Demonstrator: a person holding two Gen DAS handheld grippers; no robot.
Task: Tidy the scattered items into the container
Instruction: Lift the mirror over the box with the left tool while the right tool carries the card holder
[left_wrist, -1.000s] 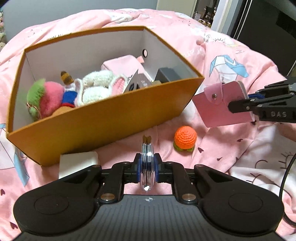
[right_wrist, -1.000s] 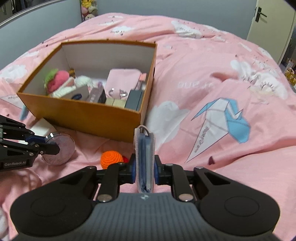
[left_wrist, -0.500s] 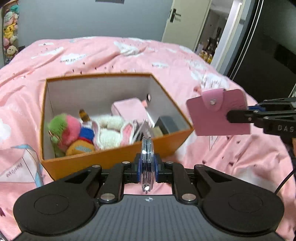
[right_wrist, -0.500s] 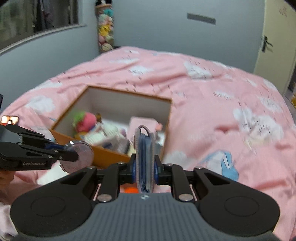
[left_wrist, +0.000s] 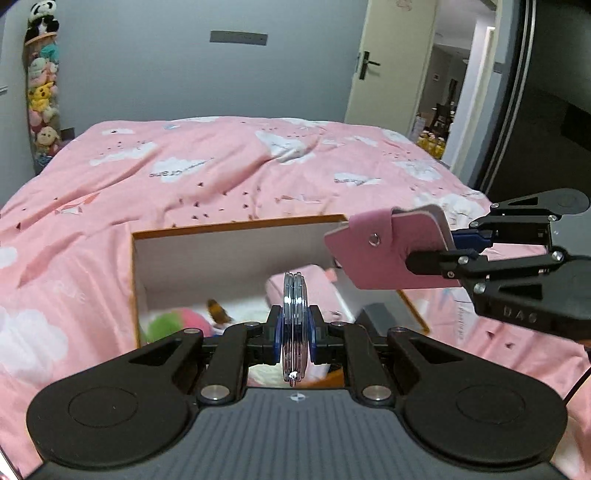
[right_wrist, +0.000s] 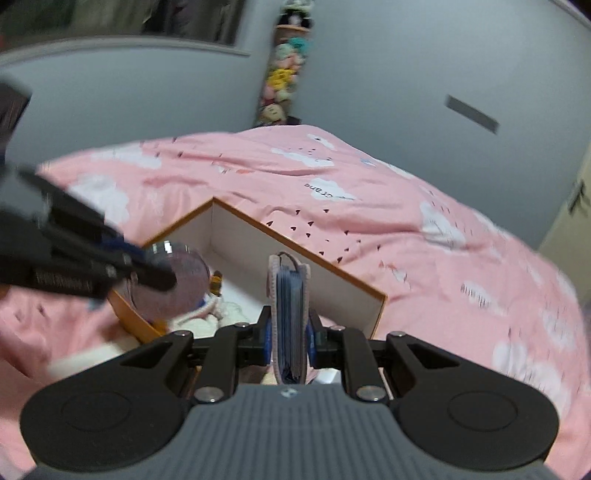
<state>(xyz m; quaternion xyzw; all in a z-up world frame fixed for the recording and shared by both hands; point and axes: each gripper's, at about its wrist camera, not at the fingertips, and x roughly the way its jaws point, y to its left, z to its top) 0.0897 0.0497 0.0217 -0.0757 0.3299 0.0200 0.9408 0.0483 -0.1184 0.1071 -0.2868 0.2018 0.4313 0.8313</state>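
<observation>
Above the orange box's rim (left_wrist: 236, 226), left fingers (left_wrist: 293, 338) clamped the round mirror (left_wrist: 293, 325) edge-on; right fingers (right_wrist: 290, 341) clamped the pink card holder (left_wrist: 388, 251) at frame right.

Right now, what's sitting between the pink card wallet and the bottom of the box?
In the left wrist view, only open air: the right gripper holds the pink card wallet above the orange box, over a folded pink item already inside.

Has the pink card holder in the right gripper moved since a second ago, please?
Yes. The pink card holder was low beside the orange box; now the right gripper holds it raised over the box's right rim.
</observation>
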